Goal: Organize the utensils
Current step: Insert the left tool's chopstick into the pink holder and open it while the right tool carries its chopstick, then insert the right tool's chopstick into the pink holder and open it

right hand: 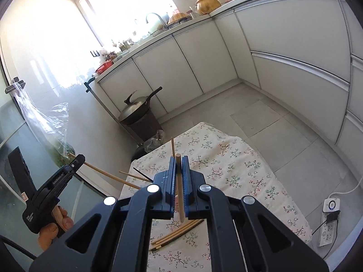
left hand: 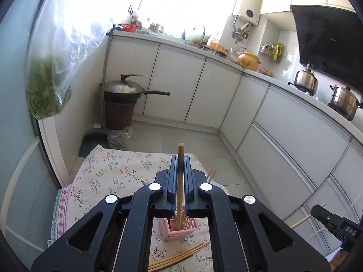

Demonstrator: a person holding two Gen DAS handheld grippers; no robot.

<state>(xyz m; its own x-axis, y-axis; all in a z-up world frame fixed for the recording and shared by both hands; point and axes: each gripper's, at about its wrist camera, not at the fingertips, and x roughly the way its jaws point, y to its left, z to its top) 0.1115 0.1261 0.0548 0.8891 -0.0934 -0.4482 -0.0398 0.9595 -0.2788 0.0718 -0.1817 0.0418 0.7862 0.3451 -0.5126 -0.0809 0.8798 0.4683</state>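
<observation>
The floral-cloth table (right hand: 238, 170) carries a pink holder (left hand: 179, 229) that already appears to contain a few sticks, though the gripper body partly hides it, while a loose bundle of chopsticks (right hand: 177, 233) remains on the cloth to be sorted. The left gripper (left hand: 180, 165) is clamped on one chopstick (left hand: 180, 158), which runs up between its jaws above the holder. The right gripper (right hand: 178, 165) is likewise closed on a second chopstick (right hand: 179, 185), which lies lengthwise between its jaws, above the bundle.

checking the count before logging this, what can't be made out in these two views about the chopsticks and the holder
- Pink holder: left wrist view, the left gripper hides most of it; contents uncountable.
- Loose chopsticks: both views, gripper bodies cover their ends; number unclear.
- Right gripper: its chopstick hangs over the cloth; the holder is out of this view.
</observation>
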